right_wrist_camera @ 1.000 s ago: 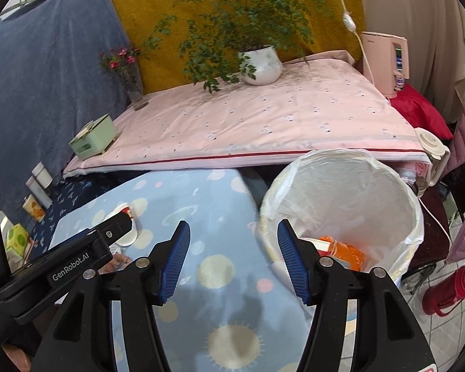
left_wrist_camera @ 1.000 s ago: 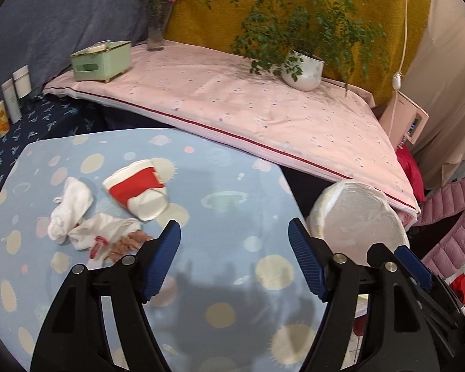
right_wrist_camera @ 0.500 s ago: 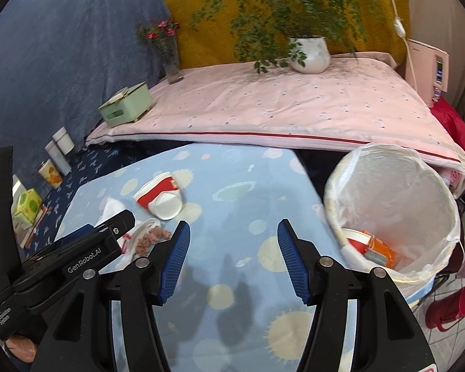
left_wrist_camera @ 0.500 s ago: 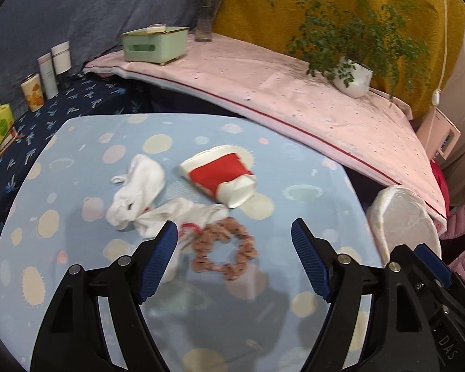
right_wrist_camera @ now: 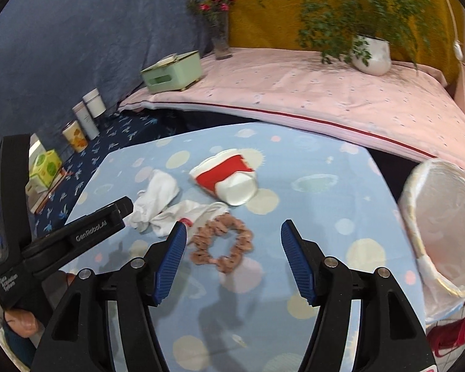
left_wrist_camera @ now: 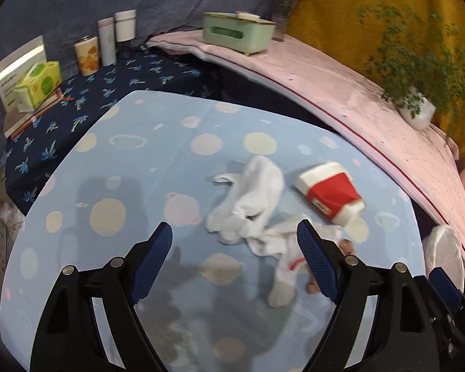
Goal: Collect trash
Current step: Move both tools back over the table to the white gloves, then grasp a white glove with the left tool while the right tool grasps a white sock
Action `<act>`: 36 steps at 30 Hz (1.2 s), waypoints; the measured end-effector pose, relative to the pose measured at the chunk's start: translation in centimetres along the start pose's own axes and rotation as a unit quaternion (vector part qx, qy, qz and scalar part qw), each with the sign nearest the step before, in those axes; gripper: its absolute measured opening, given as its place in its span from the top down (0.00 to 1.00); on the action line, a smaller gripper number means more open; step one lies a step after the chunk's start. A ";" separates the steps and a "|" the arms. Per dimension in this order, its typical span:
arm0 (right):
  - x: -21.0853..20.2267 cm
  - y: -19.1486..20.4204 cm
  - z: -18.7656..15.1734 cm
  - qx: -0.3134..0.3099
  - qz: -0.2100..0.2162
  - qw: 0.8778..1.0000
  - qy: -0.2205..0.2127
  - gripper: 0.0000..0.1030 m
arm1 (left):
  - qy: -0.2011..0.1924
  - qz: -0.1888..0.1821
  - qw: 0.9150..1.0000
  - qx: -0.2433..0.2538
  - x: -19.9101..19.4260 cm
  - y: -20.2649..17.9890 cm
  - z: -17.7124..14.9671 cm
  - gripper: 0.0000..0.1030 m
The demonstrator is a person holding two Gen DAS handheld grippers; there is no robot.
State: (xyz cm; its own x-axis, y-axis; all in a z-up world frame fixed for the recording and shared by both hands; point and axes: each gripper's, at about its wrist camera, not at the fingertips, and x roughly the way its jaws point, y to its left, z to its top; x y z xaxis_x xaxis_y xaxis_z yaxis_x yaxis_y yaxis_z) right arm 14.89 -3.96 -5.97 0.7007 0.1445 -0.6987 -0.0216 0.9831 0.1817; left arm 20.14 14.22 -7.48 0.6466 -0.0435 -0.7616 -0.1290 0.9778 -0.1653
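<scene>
The left gripper hangs over the pale blue spotted table with its jaws spread wide and nothing pinched; they have just been opening further. Crumpled white tissues lie just beyond and to the right of the gap, one strand running down past the right finger. Farther right, a red-and-white paper cup lies on its side. The right gripper is also spread and empty, its jaws having just opened a little. A brown ring-shaped scrunchie lies on the table just ahead of the gap, nearer the left finger. The tissues sit to its left and the cup beyond it. At the far right stands a bin lined with a white bag.

A second ago both cameras faced more to the right, with the bin large in the right wrist view and orange rubbish visible inside it. Both have since swung left towards the litter, so the tissues, cup and scrunchie now sit close before the fingers.

The left gripper's body, seen from the right wrist, reads "GenRobot.AI" and "Data Acquisition System".
</scene>
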 end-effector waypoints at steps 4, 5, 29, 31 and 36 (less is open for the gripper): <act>2.3 1.8 0.2 -0.014 0.020 1.000 0.015 0.40 | 0.008 0.005 1.000 -0.026 1.1 2.1 0.7 0.24; 2.9 2.2 0.2 -0.016 0.023 0.999 0.019 0.39 | 0.009 0.006 1.000 -0.029 1.4 2.4 0.8 0.24; 13.0 3.1 -0.1 -0.036 0.018 0.995 0.090 0.63 | 0.074 -0.050 0.995 -0.032 9.2 0.7 2.2 0.41; 12.7 2.9 -0.3 -0.041 0.015 0.995 0.091 0.73 | 0.075 -0.057 0.995 -0.027 9.2 0.4 1.9 0.55; 11.8 2.2 -0.7 -0.036 0.027 0.994 0.097 0.88 | 0.086 -0.077 0.993 -0.012 8.7 -0.5 1.2 0.79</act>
State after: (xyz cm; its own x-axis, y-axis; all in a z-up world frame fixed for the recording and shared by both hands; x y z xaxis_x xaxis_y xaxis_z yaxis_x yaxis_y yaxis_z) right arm 22.60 -0.02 -14.36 0.5464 0.2090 -0.8111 -0.1104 0.9779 0.1776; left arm 26.72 13.56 -13.24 0.5216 -0.2294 -0.8218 -0.0580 0.9514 -0.3024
